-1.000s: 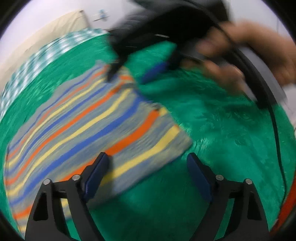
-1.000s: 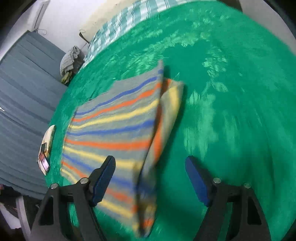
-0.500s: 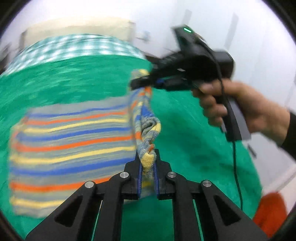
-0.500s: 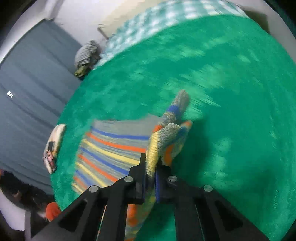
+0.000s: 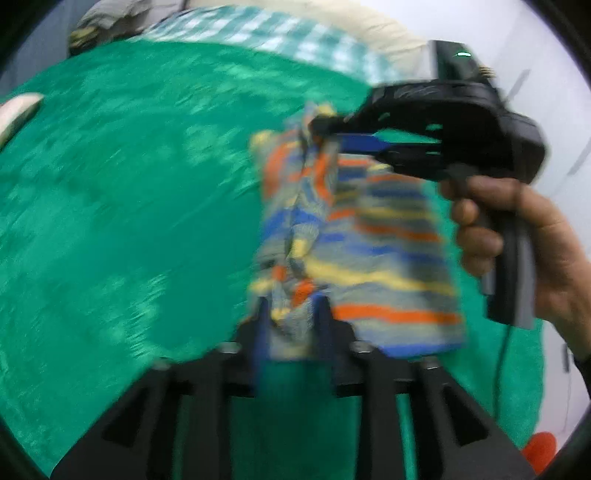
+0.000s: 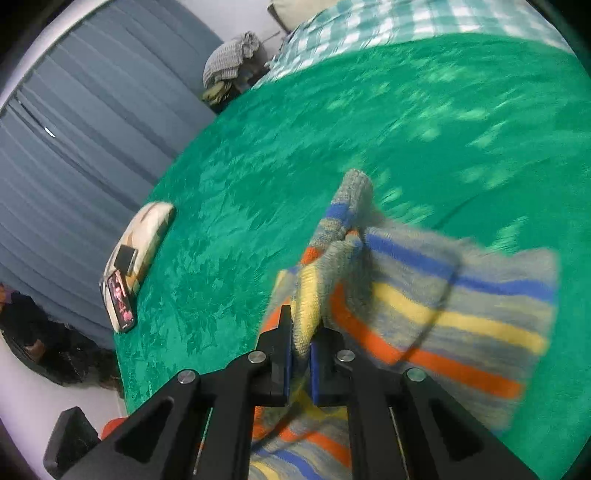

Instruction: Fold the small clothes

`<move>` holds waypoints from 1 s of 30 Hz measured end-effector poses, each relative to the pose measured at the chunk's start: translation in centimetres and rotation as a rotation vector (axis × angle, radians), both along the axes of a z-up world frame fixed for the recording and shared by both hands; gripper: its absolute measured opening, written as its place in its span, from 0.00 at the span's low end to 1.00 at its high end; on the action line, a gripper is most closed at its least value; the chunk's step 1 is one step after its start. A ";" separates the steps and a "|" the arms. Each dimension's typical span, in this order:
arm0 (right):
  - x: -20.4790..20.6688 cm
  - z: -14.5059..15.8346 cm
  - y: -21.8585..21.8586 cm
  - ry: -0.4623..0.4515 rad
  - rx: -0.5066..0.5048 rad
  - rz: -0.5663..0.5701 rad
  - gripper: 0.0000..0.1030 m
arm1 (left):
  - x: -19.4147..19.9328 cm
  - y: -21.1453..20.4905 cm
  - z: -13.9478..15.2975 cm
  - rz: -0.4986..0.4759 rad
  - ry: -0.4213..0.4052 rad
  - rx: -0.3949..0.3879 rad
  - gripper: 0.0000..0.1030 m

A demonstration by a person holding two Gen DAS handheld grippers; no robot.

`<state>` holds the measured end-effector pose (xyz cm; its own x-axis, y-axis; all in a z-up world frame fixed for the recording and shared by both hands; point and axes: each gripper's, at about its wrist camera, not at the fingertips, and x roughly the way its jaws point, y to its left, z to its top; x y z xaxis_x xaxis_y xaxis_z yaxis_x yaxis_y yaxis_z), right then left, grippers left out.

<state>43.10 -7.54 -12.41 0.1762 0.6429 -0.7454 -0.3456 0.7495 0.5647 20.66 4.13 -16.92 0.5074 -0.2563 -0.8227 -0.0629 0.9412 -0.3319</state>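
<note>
A knit garment (image 5: 391,236) striped grey, blue, orange and yellow lies doubled over on the green blanket (image 5: 129,203). Its raised edge runs between my two grippers. In the blurred left wrist view my left gripper (image 5: 290,317) has its jaws parted and opening, with a bunch of the cloth loose between them. The right gripper (image 5: 321,129), held by a hand (image 5: 517,229), bites the far end of that edge. In the right wrist view the right gripper (image 6: 299,332) pinches a yellow fold of the garment (image 6: 443,295); its jaws are starting to open.
A phone (image 6: 120,306) rests on a pale oval object (image 6: 151,229) near the blanket's left edge. Behind are a checked sheet (image 6: 369,29), a heap of clothes (image 6: 229,66) and grey-blue curtains (image 6: 74,147). An orange thing (image 5: 539,446) lies off the blanket.
Both grippers shut on the garment's edge, lifted it and swept it sideways, folding the cloth over itself. The left jaws have since spread apart again.
</note>
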 end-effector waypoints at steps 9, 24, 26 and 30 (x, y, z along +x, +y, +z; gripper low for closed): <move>-5.8 3.8 -5.2 -0.162 -0.056 -0.008 0.42 | -1.5 1.9 1.8 -0.025 -0.069 -0.058 0.69; -11.5 3.2 -13.3 -0.210 -0.080 -0.115 0.73 | 5.5 3.9 2.7 -0.099 -0.028 -0.095 0.93; -9.8 2.2 -14.2 -0.165 -0.058 -0.163 0.73 | 8.4 3.0 1.1 -0.136 0.036 -0.092 0.92; -6.5 -1.4 -14.6 -0.043 0.038 -0.202 0.73 | 12.2 0.7 -2.2 -0.214 0.136 -0.101 0.91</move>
<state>36.58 -22.11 -13.85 0.3351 0.6186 -0.7107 -0.2149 0.7846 0.5816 32.90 4.84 -19.07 0.3193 -0.4301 -0.8444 0.0836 0.9004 -0.4270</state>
